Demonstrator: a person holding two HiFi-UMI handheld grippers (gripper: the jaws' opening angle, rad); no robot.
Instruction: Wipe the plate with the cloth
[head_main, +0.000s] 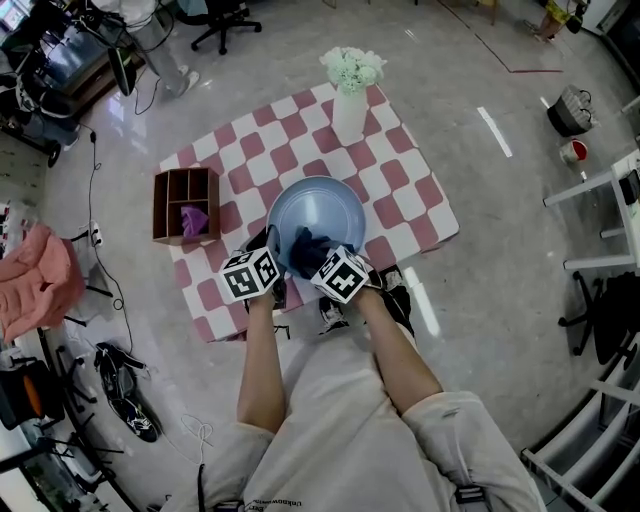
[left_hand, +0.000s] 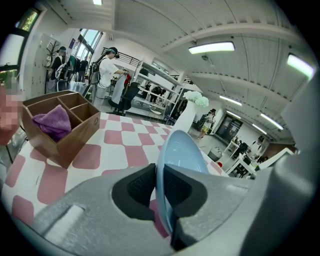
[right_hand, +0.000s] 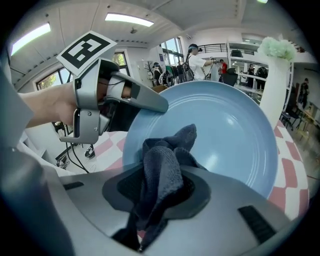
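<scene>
A light blue plate (head_main: 322, 205) is held tilted above the checkered table. My left gripper (head_main: 268, 258) is shut on the plate's near-left rim (left_hand: 165, 165), which stands edge-on between the black pads. My right gripper (head_main: 312, 260) is shut on a dark blue cloth (right_hand: 162, 172), bunched between its jaws. The cloth (head_main: 308, 245) lies against the plate's inner face (right_hand: 225, 130) near the lower edge. The left gripper (right_hand: 150, 102) shows in the right gripper view, clamped on the rim.
A pink-and-white checkered table (head_main: 400, 190) carries a white vase of flowers (head_main: 350, 95) at its far side and a wooden divided box (head_main: 185, 205) with a purple cloth (head_main: 194, 220) at the left. Cables, chairs and shelving surround the table on the floor.
</scene>
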